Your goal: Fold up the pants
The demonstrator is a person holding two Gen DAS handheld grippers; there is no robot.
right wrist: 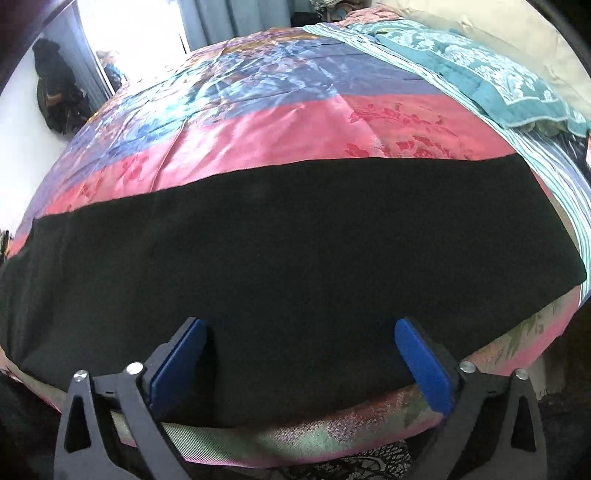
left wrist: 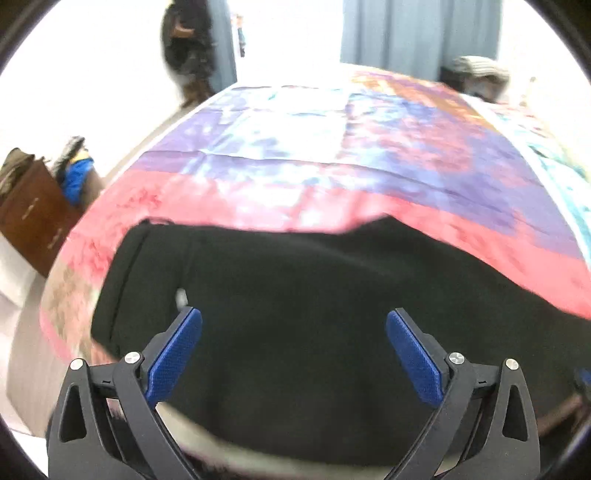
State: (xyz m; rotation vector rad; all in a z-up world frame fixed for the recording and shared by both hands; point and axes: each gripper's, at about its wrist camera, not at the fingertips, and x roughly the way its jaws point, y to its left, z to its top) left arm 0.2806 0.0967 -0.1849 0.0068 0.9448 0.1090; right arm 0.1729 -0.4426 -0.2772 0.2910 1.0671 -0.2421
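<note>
Black pants (right wrist: 288, 236): matte, soft cloth lying flat in a long band across your bed's near edge.
Bedspread (right wrist: 280, 122): glossy pink, purple and blue satin patchwork.
Left hand-held gripper (left wrist: 293, 325): spread wide, holding nothing.
Right hand-held gripper (right wrist: 300, 334): likewise spread, empty.
Room: grey-blue curtains (left wrist: 417, 33), brown dresser (left wrist: 33, 214).

bedspread (right wrist: 258, 122) pink-purple-blue | teal quilt (right wrist: 461, 74) at its edge | brown dresser (left wrist: 33, 218)

Both wrist cameras are looking forward and down from close above the bed's near edge. The left one is facing the black pants (left wrist: 295, 295); the right is sharing those pants (right wrist: 295, 258) and the patterned bedspread (right wrist: 258, 122).
</note>
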